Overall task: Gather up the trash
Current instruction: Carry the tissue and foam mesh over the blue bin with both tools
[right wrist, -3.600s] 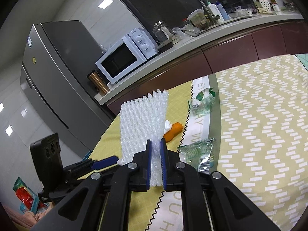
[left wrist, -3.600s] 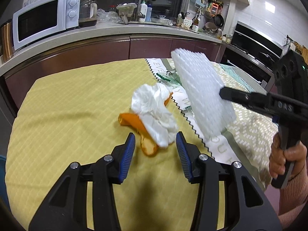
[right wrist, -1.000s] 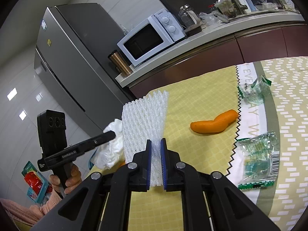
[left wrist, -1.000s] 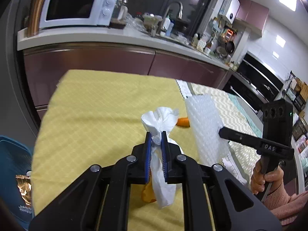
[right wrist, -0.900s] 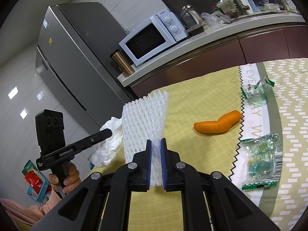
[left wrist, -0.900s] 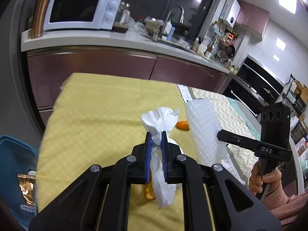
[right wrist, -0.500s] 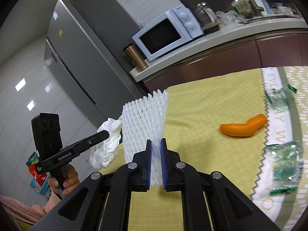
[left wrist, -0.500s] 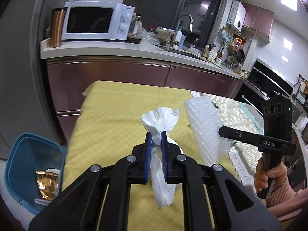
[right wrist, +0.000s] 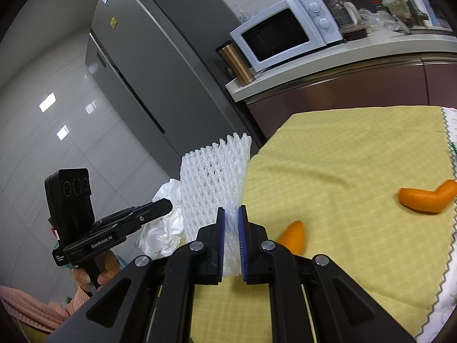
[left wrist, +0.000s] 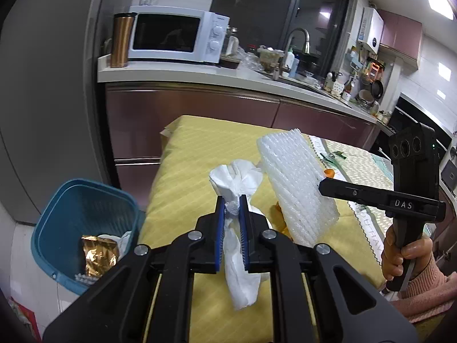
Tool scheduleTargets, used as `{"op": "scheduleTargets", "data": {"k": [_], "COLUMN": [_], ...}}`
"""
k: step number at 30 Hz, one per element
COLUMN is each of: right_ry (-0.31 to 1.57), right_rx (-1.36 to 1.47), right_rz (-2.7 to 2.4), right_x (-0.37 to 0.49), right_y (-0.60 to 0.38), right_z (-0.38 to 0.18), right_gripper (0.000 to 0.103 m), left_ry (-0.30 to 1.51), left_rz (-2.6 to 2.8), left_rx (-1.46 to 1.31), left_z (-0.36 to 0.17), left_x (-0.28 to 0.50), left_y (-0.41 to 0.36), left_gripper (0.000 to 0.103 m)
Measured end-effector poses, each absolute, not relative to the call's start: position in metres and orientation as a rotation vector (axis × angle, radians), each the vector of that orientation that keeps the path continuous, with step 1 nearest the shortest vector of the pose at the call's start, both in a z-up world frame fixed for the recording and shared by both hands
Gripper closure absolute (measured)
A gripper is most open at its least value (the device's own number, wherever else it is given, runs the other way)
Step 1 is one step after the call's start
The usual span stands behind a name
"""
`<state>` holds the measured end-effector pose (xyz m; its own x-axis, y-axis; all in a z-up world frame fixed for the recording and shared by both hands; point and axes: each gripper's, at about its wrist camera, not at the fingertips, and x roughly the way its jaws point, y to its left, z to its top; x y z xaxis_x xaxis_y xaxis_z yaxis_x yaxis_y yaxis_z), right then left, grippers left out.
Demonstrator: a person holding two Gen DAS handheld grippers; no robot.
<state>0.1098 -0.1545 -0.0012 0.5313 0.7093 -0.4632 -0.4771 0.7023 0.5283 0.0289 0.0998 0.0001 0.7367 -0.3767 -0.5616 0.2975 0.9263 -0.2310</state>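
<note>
My left gripper (left wrist: 232,200) is shut on a crumpled white tissue (left wrist: 238,181) and holds it above the table's left end. My right gripper (right wrist: 230,211) is shut on a white foam fruit net (right wrist: 212,174), held upright beside the tissue (right wrist: 168,223); the net also shows in the left wrist view (left wrist: 297,185). A blue trash basket (left wrist: 71,200) stands on the floor left of the table, with a gold wrapper (left wrist: 98,254) and other trash inside. Two orange peels (right wrist: 424,198) (right wrist: 292,235) lie on the yellow tablecloth (right wrist: 342,154).
A grey fridge (right wrist: 160,65) stands behind the basket. A counter carries a microwave (left wrist: 174,37), a copper tumbler (left wrist: 121,40) and a sink with clutter. Green-and-clear plastic wrappers (left wrist: 334,155) lie further right on the table.
Both grippers have swung left with their loads, toward the table's left end. The blue basket has come further into the left wrist view.
</note>
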Motion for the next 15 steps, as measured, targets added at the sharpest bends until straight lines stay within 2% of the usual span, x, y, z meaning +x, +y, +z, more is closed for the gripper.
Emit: {"op": "scheduleTargets", "data": {"k": [15], "right_ry": [0.764], "right_rx": [0.318], "right_rz": [0.805], "right_x": [0.123], "right_y": [-0.101], "right_z": [-0.005], "right_gripper": [0.095], "left_ry": [0.635], "left_rz": [-0.263], "left_rx": [-0.158], "left_z": [-0.004], "left_x": [0.016], "left_y": [0.149], "left_gripper": [0.093]}}
